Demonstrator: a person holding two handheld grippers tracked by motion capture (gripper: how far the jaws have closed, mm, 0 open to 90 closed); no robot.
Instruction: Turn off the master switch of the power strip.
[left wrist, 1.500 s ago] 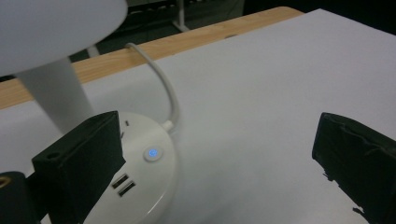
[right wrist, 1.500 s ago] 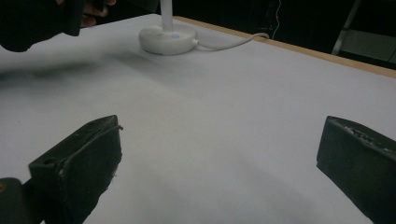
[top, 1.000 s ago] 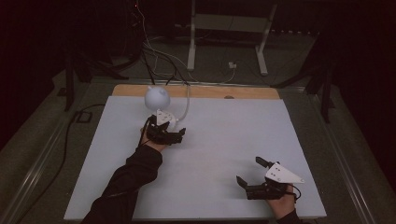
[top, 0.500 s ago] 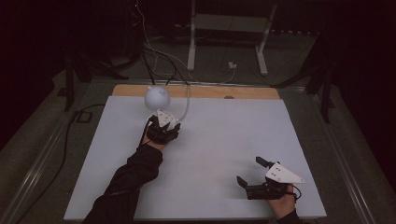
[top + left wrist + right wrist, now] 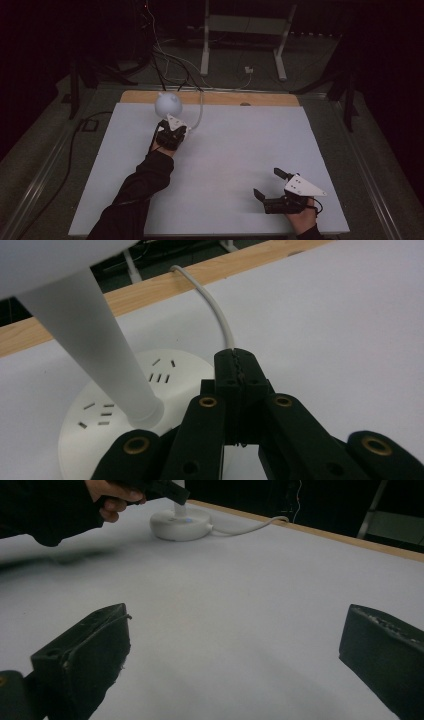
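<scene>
White plastic marks the thing we are working at: a small desk lamp (image 5: 168,104) with a round head, a tapering stem and a disc base (image 5: 107,412), standing at the far left of the white tabletop (image 5: 240,150), near the bare wooden strip (image 5: 260,98) along its far edge. Its white cord (image 5: 212,302) curves from the base over that wooden edge.

Our left gripper (image 5: 171,134) hovers over the lamp's base, just on our side of the stem. Its jaws have just been closing and now stand pressed together, pad against pad, with nothing between them; in the left gripper view the closed tips sit above the rim of the base, right where the cord leaves it. Whether the tips touch the base we cannot tell.

Our right gripper (image 5: 272,186) rests low at the near right of the tabletop, well apart from the lamp, its jaws spread wide over bare surface, holding nothing.
</scene>
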